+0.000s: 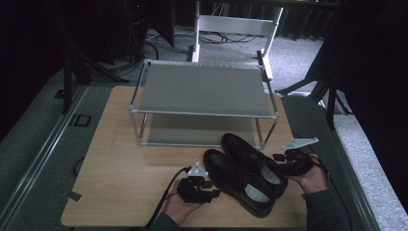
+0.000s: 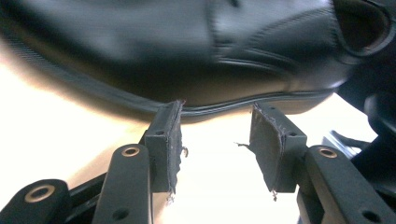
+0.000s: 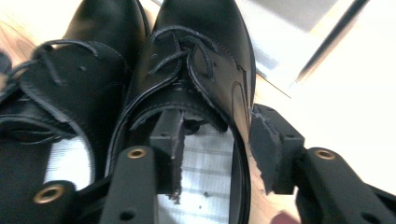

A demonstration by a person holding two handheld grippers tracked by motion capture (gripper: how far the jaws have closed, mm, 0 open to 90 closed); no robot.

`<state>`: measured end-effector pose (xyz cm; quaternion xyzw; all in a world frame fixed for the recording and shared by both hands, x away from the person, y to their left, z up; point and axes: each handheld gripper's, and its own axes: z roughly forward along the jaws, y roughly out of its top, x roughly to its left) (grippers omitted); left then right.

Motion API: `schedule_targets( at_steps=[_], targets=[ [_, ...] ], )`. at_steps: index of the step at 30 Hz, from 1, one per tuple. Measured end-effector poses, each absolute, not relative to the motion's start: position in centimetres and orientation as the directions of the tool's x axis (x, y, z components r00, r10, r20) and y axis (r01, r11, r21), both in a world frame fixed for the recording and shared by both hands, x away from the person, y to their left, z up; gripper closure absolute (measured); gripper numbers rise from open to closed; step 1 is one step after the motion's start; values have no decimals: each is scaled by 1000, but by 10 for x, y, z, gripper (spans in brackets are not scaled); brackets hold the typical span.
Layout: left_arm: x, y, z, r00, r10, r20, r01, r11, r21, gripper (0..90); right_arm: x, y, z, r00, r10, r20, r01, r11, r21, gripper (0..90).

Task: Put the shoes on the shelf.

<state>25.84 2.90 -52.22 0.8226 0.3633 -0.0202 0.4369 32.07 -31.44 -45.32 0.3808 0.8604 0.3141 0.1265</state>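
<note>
Setting reads as a lab or test bay for recording, not a home. Dark curtains (image 1: 380,72) close off both sides, grey carpet (image 1: 298,57) covers the floor, and loose cables (image 1: 226,36) run under a white desk frame (image 1: 235,24) at the back. A bare wooden table (image 1: 125,168) carries 1 metal 2-shelf rack (image 1: 202,91), staged alone.

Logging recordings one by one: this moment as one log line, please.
left tool open beside black leather shoes | right tool open astride one shoe's collar | metal two-shelf rack

Two black leather lace-up shoes (image 1: 245,174) lie side by side, touching, toes toward the rack, on the table.
</note>
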Motion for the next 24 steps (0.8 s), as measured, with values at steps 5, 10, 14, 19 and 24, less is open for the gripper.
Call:
schedule_targets(
  at_steps=[5, 10, 14, 19, 24],
  targets=[
    [262, 55, -520, 696, 636, -333, 627, -312, 714, 538, 308, -317, -449, -663, 747, 37, 573, 475, 668, 477],
    [265, 76, -521, 652, 679, -338, 647, -265, 715, 534, 290, -316, -446, -644, 763, 53, 571, 433, 698, 451],
    [266, 86, -523, 626, 701, -343, 658, -237, 715, 532, 277, -314, -449, -632, 772, 73, 581, 409, 703, 431],
    [266, 94, -525, 612, 713, -342, 666, -230, 710, 531, 270, -313, -454, -635, 768, 85, 584, 406, 703, 424],
    [265, 97, -528, 608, 718, -339, 669, -233, 706, 531, 262, -311, -462, -644, 758, 102, 596, 413, 689, 419]
  ],
)
